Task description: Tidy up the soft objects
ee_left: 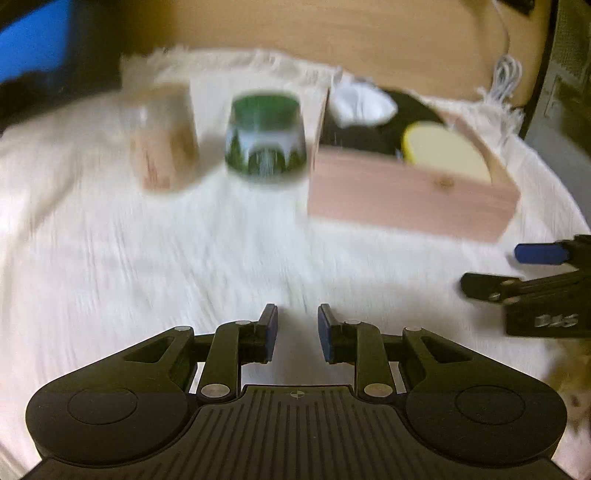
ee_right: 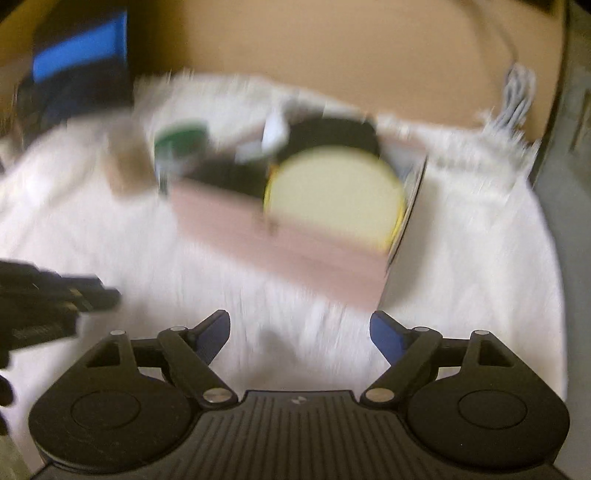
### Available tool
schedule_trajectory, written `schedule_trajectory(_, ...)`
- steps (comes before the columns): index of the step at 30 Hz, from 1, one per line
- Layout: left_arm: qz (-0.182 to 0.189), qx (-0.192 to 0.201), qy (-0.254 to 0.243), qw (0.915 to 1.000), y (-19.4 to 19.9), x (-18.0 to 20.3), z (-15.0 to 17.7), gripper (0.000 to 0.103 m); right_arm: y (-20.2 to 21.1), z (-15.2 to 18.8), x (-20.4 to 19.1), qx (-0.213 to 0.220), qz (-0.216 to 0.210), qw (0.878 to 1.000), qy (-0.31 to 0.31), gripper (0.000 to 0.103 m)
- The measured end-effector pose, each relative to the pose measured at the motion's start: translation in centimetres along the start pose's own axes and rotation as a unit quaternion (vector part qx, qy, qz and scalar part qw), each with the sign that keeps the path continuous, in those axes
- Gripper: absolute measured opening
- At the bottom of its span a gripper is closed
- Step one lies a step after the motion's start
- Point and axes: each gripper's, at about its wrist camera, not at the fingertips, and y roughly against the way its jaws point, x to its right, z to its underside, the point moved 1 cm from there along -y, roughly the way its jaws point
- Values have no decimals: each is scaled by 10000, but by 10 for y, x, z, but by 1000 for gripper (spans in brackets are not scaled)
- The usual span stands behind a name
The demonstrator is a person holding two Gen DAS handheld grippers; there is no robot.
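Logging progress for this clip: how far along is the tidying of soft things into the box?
Done: the wooden box already holds a yellow sponge, a black item and a white cloth. In hand: nothing; the left tongs and right tongs are both empty. Left: possibly the blurred tan block beside the green cup.

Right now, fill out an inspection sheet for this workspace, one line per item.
Surface: white fringed cloth covers a tan tabletop.
Job's things: open wooden box holds a yellow round sponge, a white cloth and a dark soft item.
Clutter: green glass jar and a tan blurred container stand left of the box.
Grippers: left gripper narrowly open, empty; right gripper wide open, empty.
Cables: white coiled cable at the cloth's far right corner.
Surroundings: blue panel at far left; too blurred to identify.
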Motion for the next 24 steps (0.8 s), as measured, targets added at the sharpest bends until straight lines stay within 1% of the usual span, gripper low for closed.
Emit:
schedule_trajectory(1, -25, 200, -28, 9998, 2, 6, 7, 31, -5, 6, 0, -50, 28, 10000, 11, 86)
schedule_trajectory(2, -33, 301, -79, 9995, 3, 11, 12, 37, -3, 11, 1, 149, 33, 9999, -75, 88)
schedule_trajectory(3, -27, 362, -98, 9993, 4, 16, 15, 39, -4, 15, 3, 168, 57, 9998, -128, 92)
schedule_trajectory(4, -25, 411, -80, 9991, 5, 20, 18, 45, -4, 18, 6, 229, 46, 9996, -184, 96)
schedule_trajectory(5, 1, 455, -64, 9989, 6, 23, 20, 55, -3, 21, 7, 264, 55, 9995, -187, 98)
schedule_trajectory(7, 9, 548, -32, 9985, 3, 31, 23, 64, -2, 24, 9, 290, 83, 9993, -204, 103)
schedule_trajectory(8, -31, 601, -16, 9982, 3, 35, 26, 68, -3, 25, 10, 280, 117, 9993, -238, 103)
schedule_trajectory(10, -115, 698, 30, 9975, 2, 41, 29, 70, 1, 27, 11, 297, 178, 9989, -311, 103)
schedule_trajectory(14, -335, 910, 273, 9949, 3, 49, 37, 70, 4, 28, 13, 254, 130, 9993, -242, 103)
schedule_trajectory(19, -394, 911, 222, 9948, 3, 50, 37, 70, 4, 25, 17, 184, -55, 9998, -64, 103)
schedule_trajectory(21, -404, 929, 260, 9945, 3, 49, 37, 69, 5, 30, 18, 367, -116, 9993, 0, 103)
schedule_trajectory(23, -452, 946, 260, 9941, 3, 50, 37, 68, 7, 41, 19, 726, -161, 9972, 46, 103)
schedule_trajectory(24, -462, 950, 266, 9941, 3, 50, 38, 68, 8, 41, 20, 736, -174, 9971, 38, 103)
